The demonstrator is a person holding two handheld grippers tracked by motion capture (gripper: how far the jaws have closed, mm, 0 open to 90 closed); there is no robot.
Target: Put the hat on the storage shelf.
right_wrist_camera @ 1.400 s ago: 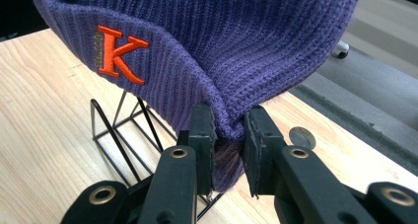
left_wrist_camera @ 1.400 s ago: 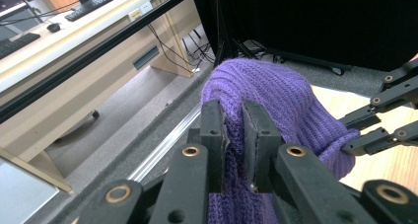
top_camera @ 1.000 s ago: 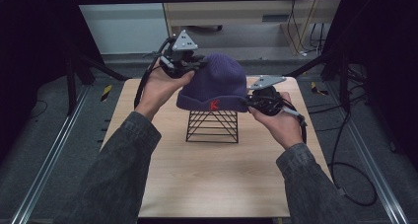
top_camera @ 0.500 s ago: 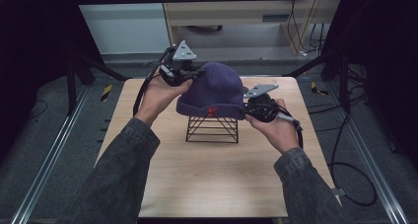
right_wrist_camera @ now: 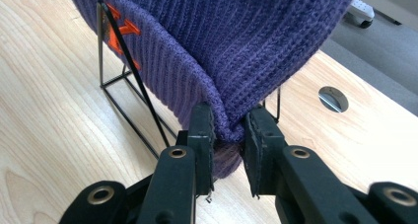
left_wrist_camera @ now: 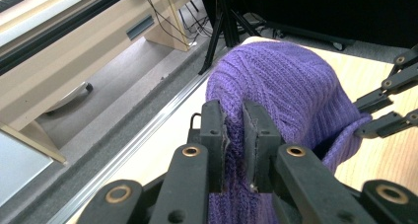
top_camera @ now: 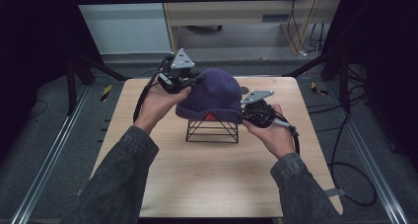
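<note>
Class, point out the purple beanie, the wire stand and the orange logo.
purple beanie (top_camera: 217, 88), high view, on its crown.
wire stand (top_camera: 212, 131), high view, on its front wires.
orange logo (right_wrist_camera: 118, 34), right gripper view, on its stitching.

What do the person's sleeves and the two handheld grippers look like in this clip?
Both forearms wear dark grey, denim-like sleeves. The left gripper and right gripper are black, each topped by a grey three-cornered plate and trailing a black cable. Their jaws are flat black blocks on pinned black linkages with brass-coloured rivets.

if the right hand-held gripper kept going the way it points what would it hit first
The purple knit beanie: the right hand-held gripper is already shut on its cuff edge. Pushing on would press into the hat and probably the black wire stand beneath it; depth there is unclear.
</note>
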